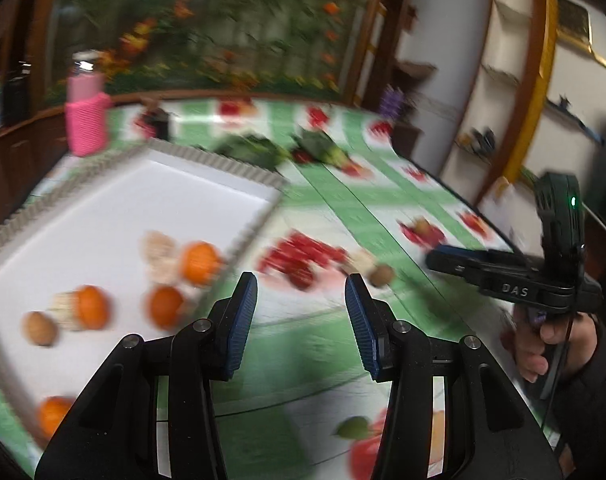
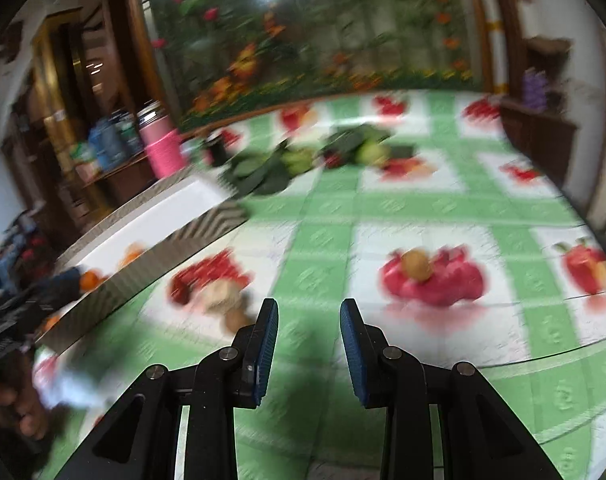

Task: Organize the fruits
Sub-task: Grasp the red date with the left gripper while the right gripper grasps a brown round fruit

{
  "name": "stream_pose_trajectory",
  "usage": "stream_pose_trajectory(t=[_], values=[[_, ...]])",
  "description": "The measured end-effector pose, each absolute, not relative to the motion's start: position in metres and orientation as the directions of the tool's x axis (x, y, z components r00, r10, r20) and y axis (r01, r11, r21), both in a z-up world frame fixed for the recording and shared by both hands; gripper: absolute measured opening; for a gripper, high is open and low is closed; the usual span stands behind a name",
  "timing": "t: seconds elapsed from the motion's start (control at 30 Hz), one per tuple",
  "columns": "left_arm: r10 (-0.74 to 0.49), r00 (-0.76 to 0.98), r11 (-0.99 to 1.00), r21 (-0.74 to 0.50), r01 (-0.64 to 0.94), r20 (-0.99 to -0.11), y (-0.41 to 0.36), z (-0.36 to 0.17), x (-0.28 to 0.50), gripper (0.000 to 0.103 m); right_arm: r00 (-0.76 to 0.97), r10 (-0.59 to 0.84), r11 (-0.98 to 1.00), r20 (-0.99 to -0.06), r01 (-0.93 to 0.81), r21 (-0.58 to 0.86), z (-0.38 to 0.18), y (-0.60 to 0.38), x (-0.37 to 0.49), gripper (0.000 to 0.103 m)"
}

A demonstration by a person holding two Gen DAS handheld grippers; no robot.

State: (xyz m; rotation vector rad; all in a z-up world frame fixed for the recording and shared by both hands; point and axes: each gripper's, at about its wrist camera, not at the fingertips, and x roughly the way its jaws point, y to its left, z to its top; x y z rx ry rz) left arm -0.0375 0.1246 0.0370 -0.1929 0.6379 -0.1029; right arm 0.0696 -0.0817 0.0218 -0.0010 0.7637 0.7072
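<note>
I had both the left gripper (image 1: 301, 294) and right gripper (image 2: 309, 322) wide open and empty, the brown fruit (image 2: 416, 265), possibly a kiwi, lying far-right of my right jaws, outside the tray (image 2: 175, 216)

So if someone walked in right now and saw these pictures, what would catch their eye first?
Probably the white tray at the left of the table, with bright oranges lying in it. Next, the green checked tablecloth printed with red fruit, with a brown fruit loose on it ahead of the open right tongs. The pink bottle stands behind the tray.
</note>
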Motion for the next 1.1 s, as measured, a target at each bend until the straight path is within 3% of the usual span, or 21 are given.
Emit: stream_pose_trajectory(t=[0.2, 0.43, 0.63, 0.67, 0.7, 0.93, 0.97, 1.03, 1.1], values=[[-0.196, 0.708, 0.965, -0.260, 0.018, -0.679, 0.114, 0.021, -0.006, 0.045, 0.441, 0.606, 0.711, -0.662, -0.674, 0.201, 0.018, -0.047, 0.059, 0.031], [-0.201, 0.676, 0.958, -0.288, -0.017, -0.709, 0.116, 0.010, 0.000, 0.045, 0.432, 0.556, 0.704, -0.710, -0.699, 0.126, 0.011, -0.019, 0.059, 0.031], [-0.168, 0.685, 0.958, -0.281, -0.057, -0.709, 0.119, 0.010, 0.016, 0.045, 0.395, 0.539, 0.708, -0.744, -0.691, 0.146, 0.004, -0.013, 0.069, 0.031], [-0.165, 0.684, 0.958, -0.281, -0.061, -0.710, 0.119, 0.010, 0.019, 0.045, 0.392, 0.545, 0.703, -0.741, -0.696, 0.149, 0.004, -0.013, 0.069, 0.029], [-0.163, 0.682, 0.958, -0.281, -0.065, -0.713, 0.119, 0.009, 0.022, 0.045, 0.391, 0.550, 0.698, -0.737, -0.700, 0.150, 0.005, -0.013, 0.068, 0.021], [-0.170, 0.674, 0.959, -0.279, -0.056, -0.719, 0.115, 0.008, 0.038, 0.044, 0.414, 0.612, 0.703, -0.674, -0.675, 0.224, 0.013, -0.031, 0.069, 0.022], [-0.168, 0.668, 0.959, -0.276, -0.059, -0.725, 0.115, 0.007, 0.040, 0.042, 0.401, 0.625, 0.699, -0.670, -0.670, 0.251, 0.012, -0.034, 0.072, 0.022], [-0.157, 0.657, 0.960, -0.270, -0.073, -0.737, 0.116, 0.005, 0.042, 0.023, 0.384, 0.643, 0.693, -0.662, -0.660, 0.290, 0.012, -0.038, 0.077, 0.022], [-0.148, 0.659, 0.959, -0.269, -0.086, -0.737, 0.118, 0.005, 0.041, 0.020, 0.373, 0.671, 0.685, -0.641, -0.644, 0.342, 0.011, -0.045, 0.081, 0.022]])
